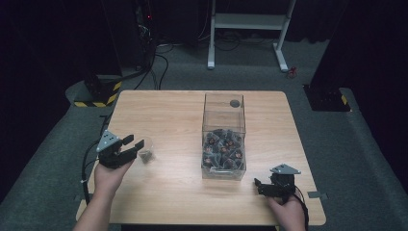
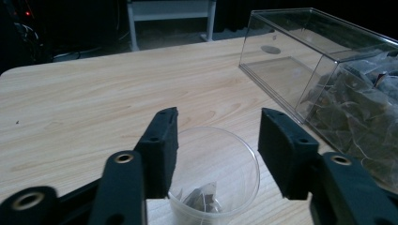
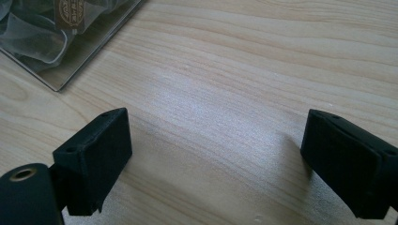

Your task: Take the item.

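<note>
**A darkened recording lab, not a home**

The setting looks like a lab or test studio. A lone wooden table (image 1: 163, 110) stands at the centre of the frame on grey carpet (image 1: 365, 159), with black walls or drapes closing in at the left and right edges. At the upper left, dark equipment (image 1: 144, 29) shows a small red light, and black cables (image 1: 161, 67) run from it across the floor. Stand bases with yellow-and-black hazard tape (image 1: 98, 96) sit at the left and right of the table's far corners. At top centre stands the white metal frame (image 1: 248, 29) of another desk. Small tape marks (image 1: 317, 195) sit on the carpet at the lower right.
</note>
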A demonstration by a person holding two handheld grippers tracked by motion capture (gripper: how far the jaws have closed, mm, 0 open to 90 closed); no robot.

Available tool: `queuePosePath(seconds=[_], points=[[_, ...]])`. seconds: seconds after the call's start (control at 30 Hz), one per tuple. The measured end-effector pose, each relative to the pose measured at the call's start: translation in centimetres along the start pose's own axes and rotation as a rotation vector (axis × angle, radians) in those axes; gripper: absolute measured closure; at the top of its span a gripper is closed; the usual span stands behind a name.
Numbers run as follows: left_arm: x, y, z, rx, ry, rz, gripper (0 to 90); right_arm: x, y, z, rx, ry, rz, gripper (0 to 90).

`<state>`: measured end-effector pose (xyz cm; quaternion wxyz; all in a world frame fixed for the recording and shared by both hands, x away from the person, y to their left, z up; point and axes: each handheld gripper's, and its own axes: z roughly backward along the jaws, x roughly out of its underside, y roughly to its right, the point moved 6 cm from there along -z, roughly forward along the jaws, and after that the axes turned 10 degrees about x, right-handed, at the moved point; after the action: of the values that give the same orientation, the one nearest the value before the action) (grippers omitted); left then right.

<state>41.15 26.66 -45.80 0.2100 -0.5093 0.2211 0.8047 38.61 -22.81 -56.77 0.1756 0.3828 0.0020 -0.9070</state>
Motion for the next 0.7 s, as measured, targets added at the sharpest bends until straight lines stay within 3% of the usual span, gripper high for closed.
queuePosePath(seconds=[0.33,0.7], points=[[-0.63,0.15,0.51,-0.007,0.032,-0.001,32.7,0.0,0.0,0.0,0.0,0.0,0.0,8.9],[-0.08,0.02,0.98,-0.004,0.001,-0.001,17.4,0.01,0.01,0.0,0.0,0.001,0.002,8.9]])
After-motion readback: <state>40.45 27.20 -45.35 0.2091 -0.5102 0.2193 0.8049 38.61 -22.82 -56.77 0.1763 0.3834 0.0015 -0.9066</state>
